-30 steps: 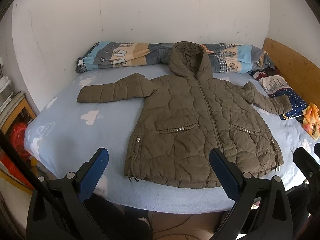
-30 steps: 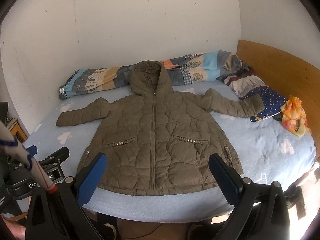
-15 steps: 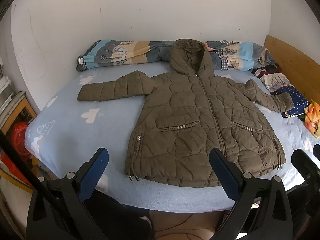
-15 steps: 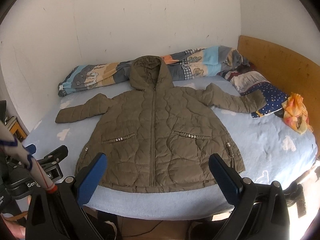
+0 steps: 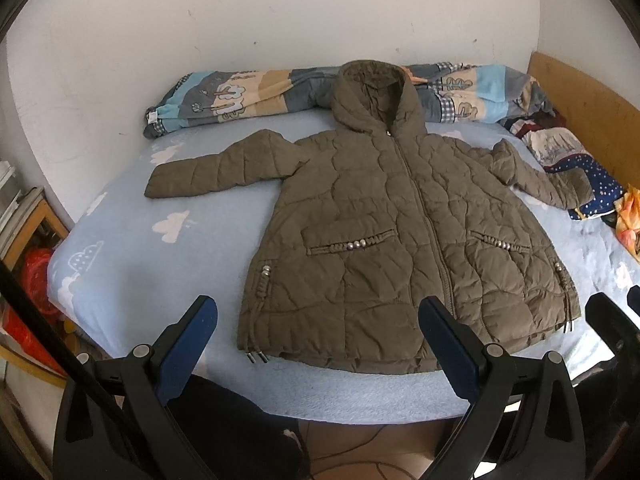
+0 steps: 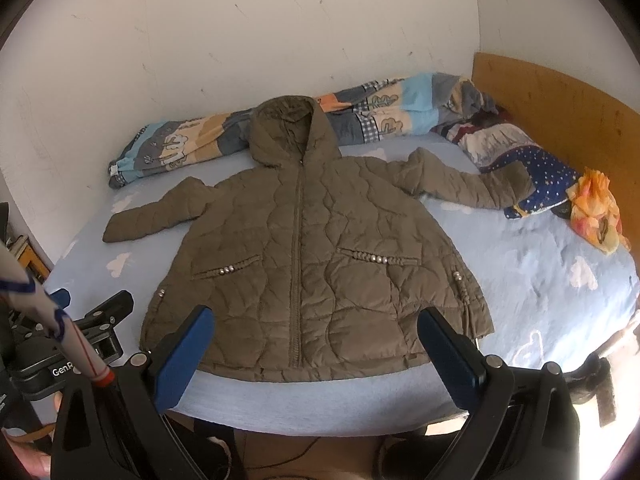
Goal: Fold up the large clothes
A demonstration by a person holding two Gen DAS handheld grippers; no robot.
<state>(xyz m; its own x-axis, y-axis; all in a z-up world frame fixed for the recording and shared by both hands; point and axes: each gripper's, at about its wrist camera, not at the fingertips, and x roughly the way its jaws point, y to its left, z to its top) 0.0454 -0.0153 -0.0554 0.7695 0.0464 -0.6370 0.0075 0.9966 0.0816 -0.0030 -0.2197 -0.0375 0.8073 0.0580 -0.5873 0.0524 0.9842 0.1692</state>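
Observation:
An olive quilted hooded jacket (image 5: 396,232) lies flat, front up and zipped, on the blue bed; it also shows in the right wrist view (image 6: 308,256). Both sleeves are spread out to the sides and the hood points at the wall. My left gripper (image 5: 318,344) is open and empty, held just before the jacket's hem at the bed's near edge. My right gripper (image 6: 316,348) is open and empty, also just short of the hem. Neither touches the jacket.
The bed has a light blue cloud sheet (image 5: 132,264). A rolled patterned quilt (image 5: 240,98) lies along the wall behind the hood. A starred pillow (image 6: 548,168) and an orange cloth (image 6: 596,208) lie at the right by the wooden headboard (image 6: 560,108). Shelves and red items (image 5: 32,272) stand left.
Both grippers have moved a little closer to the bed and slightly up, so the jacket looks larger and lower. The jacket has not moved. The jaws stay open.

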